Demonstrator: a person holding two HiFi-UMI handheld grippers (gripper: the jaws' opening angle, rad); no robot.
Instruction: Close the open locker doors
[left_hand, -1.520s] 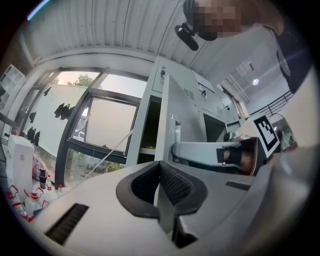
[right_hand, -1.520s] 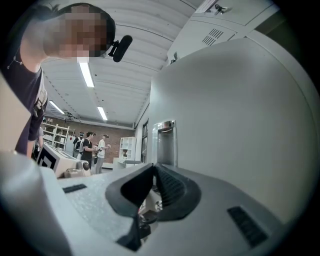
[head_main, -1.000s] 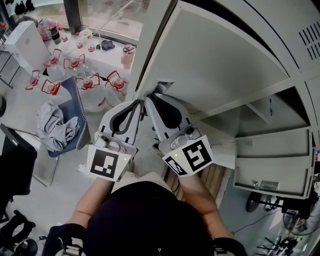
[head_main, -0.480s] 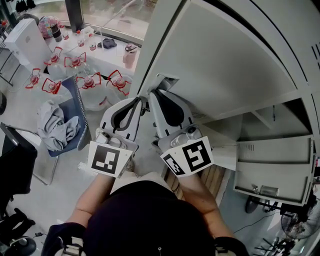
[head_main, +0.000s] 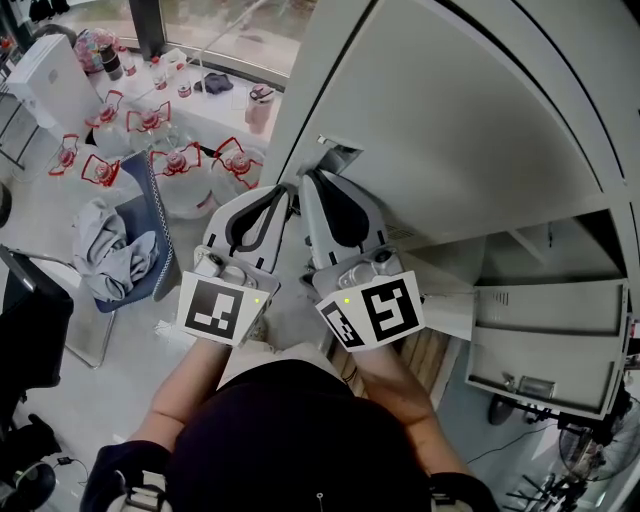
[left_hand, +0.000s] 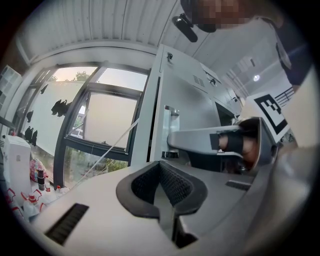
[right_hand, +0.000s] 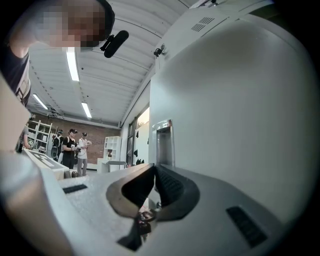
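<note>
A tall grey locker door (head_main: 470, 130) stands partly open and fills the upper right of the head view. Its metal latch plate (head_main: 336, 157) sits on the free edge. My right gripper (head_main: 309, 180) is shut and empty, its tips just below that latch and its side close along the door face (right_hand: 240, 110). The recessed handle (right_hand: 163, 140) shows right ahead of the right gripper (right_hand: 154, 168). My left gripper (head_main: 289, 192) is shut and empty beside the right one, off the door's edge (left_hand: 161, 110). I cannot tell whether either gripper touches the door.
A lower locker door (head_main: 545, 345) hangs open at the right, with a dark locker opening (head_main: 560, 235) above it. Water jugs (head_main: 180, 165) and a chair with grey cloth (head_main: 115, 250) stand at the left. Windows (left_hand: 105, 125) are ahead. People (right_hand: 75, 147) stand far off.
The tall door has swung further toward the lockers, and the dark opening at the right has narrowed. Both grippers have moved forward with it, still side by side.
</note>
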